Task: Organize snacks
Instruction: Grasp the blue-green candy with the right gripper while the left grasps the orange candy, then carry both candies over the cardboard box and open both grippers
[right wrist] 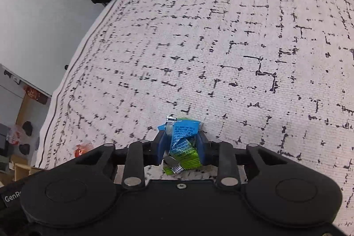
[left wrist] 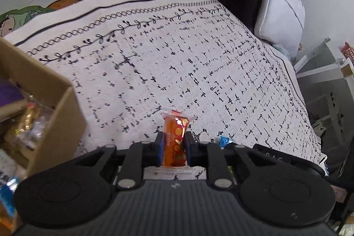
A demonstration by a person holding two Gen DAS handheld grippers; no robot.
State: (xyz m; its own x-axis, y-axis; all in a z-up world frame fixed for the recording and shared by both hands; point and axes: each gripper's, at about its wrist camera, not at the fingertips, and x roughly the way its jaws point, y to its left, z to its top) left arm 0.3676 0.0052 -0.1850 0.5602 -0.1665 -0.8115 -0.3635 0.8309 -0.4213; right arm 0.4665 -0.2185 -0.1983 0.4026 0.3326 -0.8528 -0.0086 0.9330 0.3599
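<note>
— Over the patterned bedspread, left gripper clamped tight on an orange snack packet, held upright, clear seal ends poking out above and below the pads.

— And on the right?

— Right gripper squeezed onto a crumpled blue-and-green wrapper, silver crimped edges sticking out, blue pads pressing both sides. Sitting low, just above the spread or on it: cannot tell which.

— Anything else nearby?

— Off to the left, an open cardboard box resting on the bed, already stuffed with wrapped snacks. From the right camera, a small red candy lying loose on the spread, left of the gripper. At the head end, a white pillow.
</note>
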